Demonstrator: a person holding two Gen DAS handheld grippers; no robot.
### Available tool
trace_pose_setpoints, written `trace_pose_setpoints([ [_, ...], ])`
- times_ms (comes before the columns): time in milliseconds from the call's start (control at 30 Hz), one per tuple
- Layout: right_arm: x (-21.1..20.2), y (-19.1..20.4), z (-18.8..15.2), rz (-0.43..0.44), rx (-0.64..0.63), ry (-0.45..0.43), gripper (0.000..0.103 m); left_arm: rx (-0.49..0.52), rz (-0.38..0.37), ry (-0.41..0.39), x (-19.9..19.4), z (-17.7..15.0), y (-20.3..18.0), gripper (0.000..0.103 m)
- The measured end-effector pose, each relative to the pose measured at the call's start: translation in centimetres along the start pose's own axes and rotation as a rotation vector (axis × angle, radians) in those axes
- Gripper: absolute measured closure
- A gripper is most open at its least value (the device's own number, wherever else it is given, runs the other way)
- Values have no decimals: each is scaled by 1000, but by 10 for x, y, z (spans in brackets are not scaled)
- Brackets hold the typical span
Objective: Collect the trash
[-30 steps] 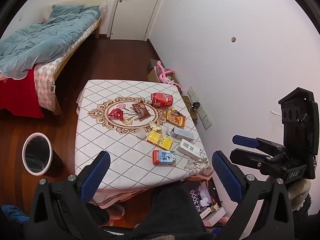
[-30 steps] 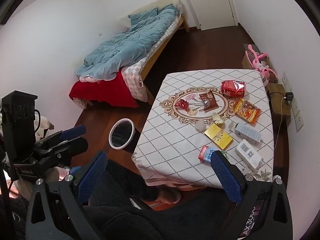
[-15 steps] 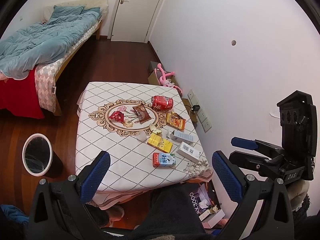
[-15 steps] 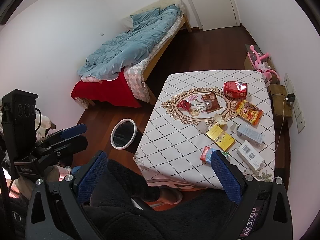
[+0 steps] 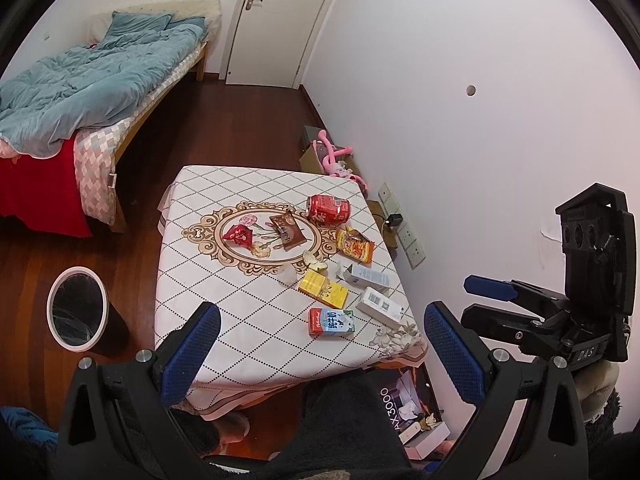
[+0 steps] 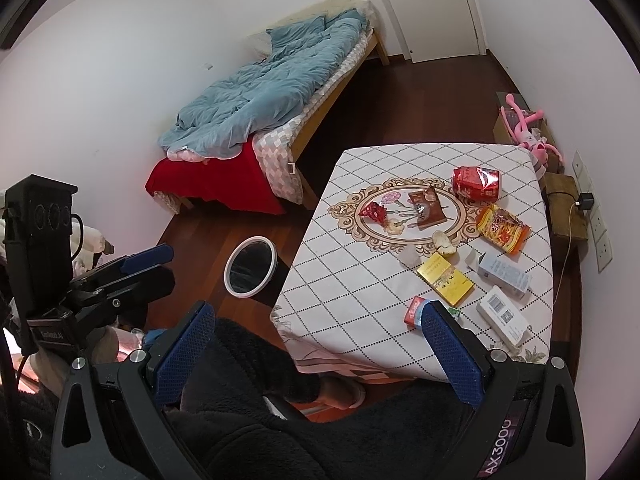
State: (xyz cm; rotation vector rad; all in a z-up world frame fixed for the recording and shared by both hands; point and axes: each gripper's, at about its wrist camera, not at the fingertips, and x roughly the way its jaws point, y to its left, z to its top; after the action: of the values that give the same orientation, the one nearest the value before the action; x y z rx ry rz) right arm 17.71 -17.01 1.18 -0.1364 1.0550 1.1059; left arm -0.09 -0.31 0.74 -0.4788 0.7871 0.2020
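Both grippers, left gripper (image 5: 320, 344) and right gripper (image 6: 316, 340), hung released above; best start with the milk carton (image 5: 331, 322) at twelve o'clock, bin (image 5: 77, 307) at nine.

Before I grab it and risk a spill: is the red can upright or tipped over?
Tipped over. The red can lies on its side on the table; whether it is empty cannot be told.

Even, fairly bright indoor light fills both views, seemingly from overhead, with soft shadows. The white wall (image 5: 460, 80) to the right of the left gripper (image 5: 320, 348) is washed pale. Fisheye bending curves the door (image 6: 424, 4) far ahead of the right gripper (image 6: 316, 344); black vignette rings the corners. Focus is sharp throughout.
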Motion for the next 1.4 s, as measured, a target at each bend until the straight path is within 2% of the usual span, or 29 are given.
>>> trace_pose_setpoints([
  [1400,4,10,2,5,-21,8,0,-3,-12,7,4,-3,2,0],
])
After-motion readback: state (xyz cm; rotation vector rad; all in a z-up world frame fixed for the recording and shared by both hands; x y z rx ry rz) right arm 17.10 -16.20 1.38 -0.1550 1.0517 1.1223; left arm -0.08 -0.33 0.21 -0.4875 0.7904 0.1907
